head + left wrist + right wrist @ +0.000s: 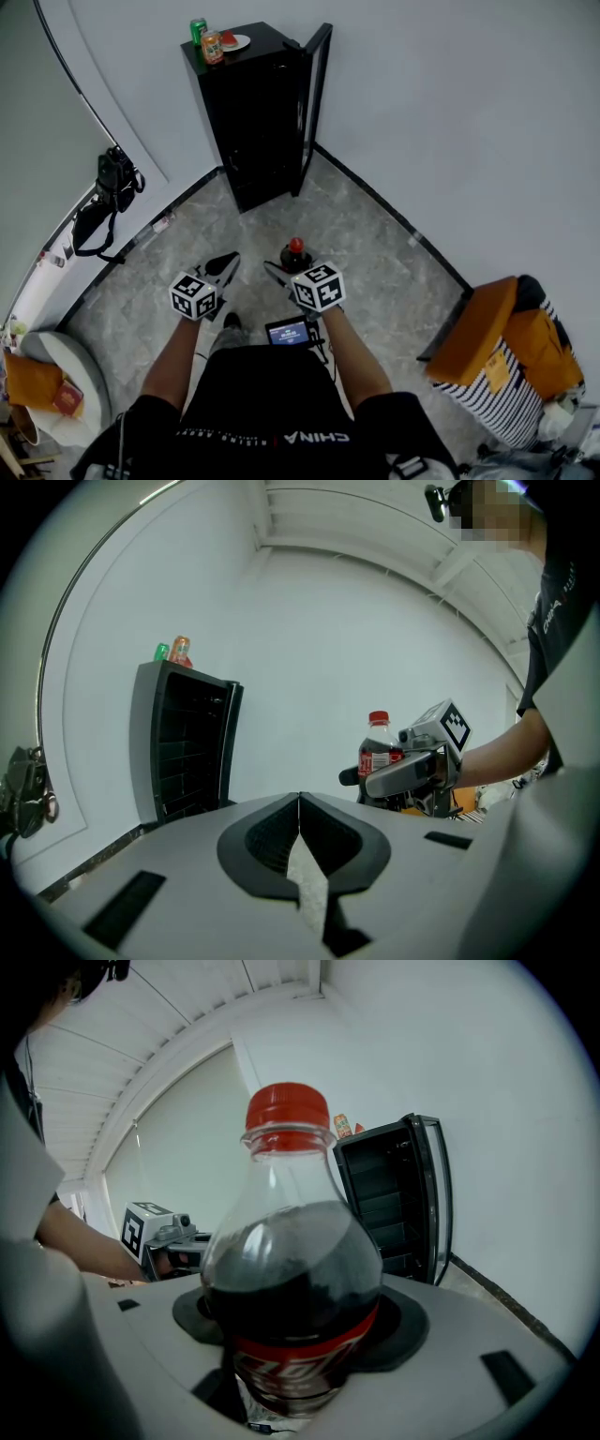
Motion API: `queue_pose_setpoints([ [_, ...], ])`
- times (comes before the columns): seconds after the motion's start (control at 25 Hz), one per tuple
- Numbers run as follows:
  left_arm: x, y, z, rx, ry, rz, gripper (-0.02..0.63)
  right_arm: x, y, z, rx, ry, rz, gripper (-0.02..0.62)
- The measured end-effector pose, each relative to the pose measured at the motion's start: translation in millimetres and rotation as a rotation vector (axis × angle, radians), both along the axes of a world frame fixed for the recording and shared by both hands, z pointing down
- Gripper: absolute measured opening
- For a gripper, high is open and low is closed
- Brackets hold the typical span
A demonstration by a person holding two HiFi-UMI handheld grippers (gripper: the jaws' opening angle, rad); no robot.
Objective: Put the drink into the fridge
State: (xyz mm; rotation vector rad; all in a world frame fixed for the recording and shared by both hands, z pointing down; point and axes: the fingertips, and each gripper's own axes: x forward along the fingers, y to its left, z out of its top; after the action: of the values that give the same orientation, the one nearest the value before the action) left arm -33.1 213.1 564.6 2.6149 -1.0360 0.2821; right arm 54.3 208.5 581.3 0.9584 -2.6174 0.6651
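A cola bottle [295, 251] with a red cap and dark drink stands upright in my right gripper [286, 266], which is shut on its lower body. In the right gripper view the bottle [291, 1279] fills the middle between the jaws of that gripper [295, 1340]. The black fridge [251, 112] stands against the far wall with its glass door [315, 103] swung open; its dark shelves [389, 1194] show. My left gripper [223, 270] hangs beside the right one, shut with nothing in it; its jaws [300, 803] meet in its own view, with the bottle [377, 750] to the right.
Two cans [206, 39] and a small plate [234, 42] sit on the fridge top. A black bag [111, 192] hangs on the left wall. An orange and striped bundle [506, 356] lies at the right, a white seat [56, 384] at the lower left.
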Motion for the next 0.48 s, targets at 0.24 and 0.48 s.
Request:
queue_pose_setpoints([
  [0.24, 5.3, 7.7, 5.4, -0.009, 0.0, -0.018, 0.012, 9.7, 5.3, 6.0, -0.014, -0.006, 0.001, 0.316],
  [0.48, -4.3, 2.3, 18.4, -0.042, -0.006, -0.03, 0.012, 6.8, -4.2, 14.7, -0.039, -0.017, 0.011, 0.315],
])
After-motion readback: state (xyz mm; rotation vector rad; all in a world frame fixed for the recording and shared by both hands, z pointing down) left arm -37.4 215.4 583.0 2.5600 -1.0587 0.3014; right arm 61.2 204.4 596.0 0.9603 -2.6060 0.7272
